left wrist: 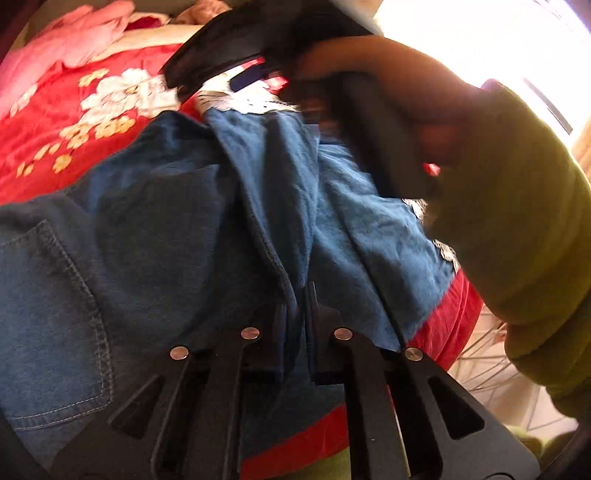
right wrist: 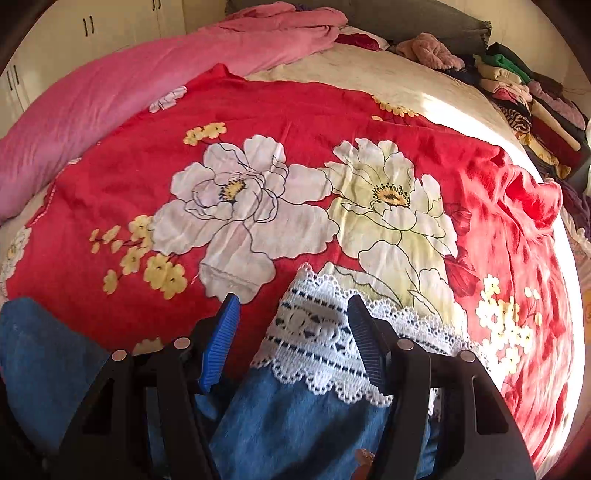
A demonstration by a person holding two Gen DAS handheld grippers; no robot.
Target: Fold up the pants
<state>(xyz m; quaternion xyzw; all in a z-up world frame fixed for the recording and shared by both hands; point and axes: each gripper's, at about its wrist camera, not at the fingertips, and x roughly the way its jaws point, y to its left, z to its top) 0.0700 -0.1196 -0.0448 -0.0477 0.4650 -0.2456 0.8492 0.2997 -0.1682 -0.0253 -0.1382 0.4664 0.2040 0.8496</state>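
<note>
Blue denim pants with a white lace hem lie on a red flowered bedspread. My left gripper is shut on a fold of the pants' denim near the seam. A back pocket shows at the left. In the right wrist view, my right gripper is open, its blue-padded fingers on either side of the lace hem of a pant leg. The right gripper also shows at the top of the left wrist view, held by a hand in a green sleeve.
The red bedspread covers most of the bed. A pink blanket lies at the back left. A pile of folded clothes sits at the far right edge. White cupboards stand behind the bed.
</note>
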